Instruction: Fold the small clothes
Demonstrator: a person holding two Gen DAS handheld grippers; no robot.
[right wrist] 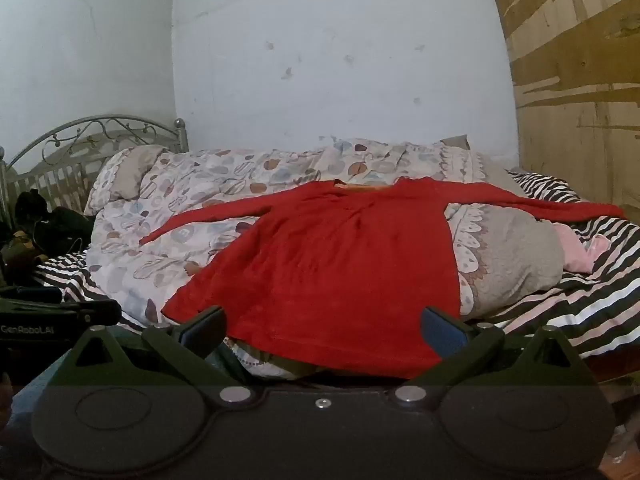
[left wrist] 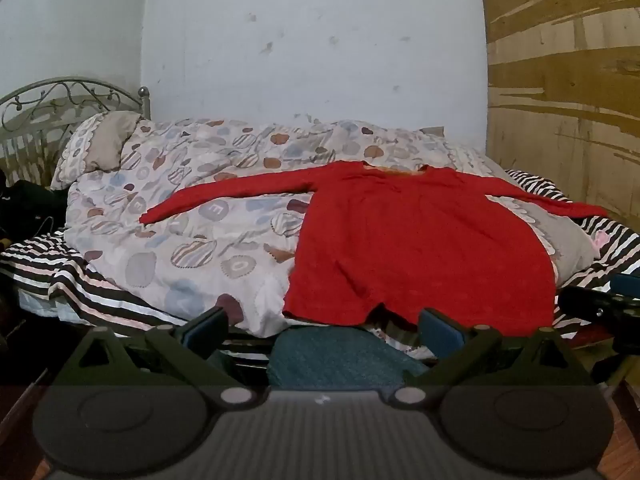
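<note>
A red long-sleeved top (left wrist: 416, 240) (right wrist: 344, 264) lies spread flat on a patterned quilt (left wrist: 192, 232) (right wrist: 160, 216), both sleeves stretched out sideways and the neckline toward the wall. My left gripper (left wrist: 320, 330) hovers in front of the hem's left part, open, with nothing between its blue-padded fingers. My right gripper (right wrist: 322, 330) is open as well, close to the hem, its fingers apart on either side of the lower edge without touching the cloth. The right gripper's body (left wrist: 600, 304) shows at the right edge of the left wrist view.
The quilt covers a bed with a striped sheet (right wrist: 580, 300) and a metal headboard (left wrist: 60, 104) at left. A teal cloth (left wrist: 340, 360) lies below the bed's near edge. Dark items (right wrist: 44, 224) sit at far left, a pink cloth (right wrist: 580, 252) at right, a wooden panel (left wrist: 568, 80) behind.
</note>
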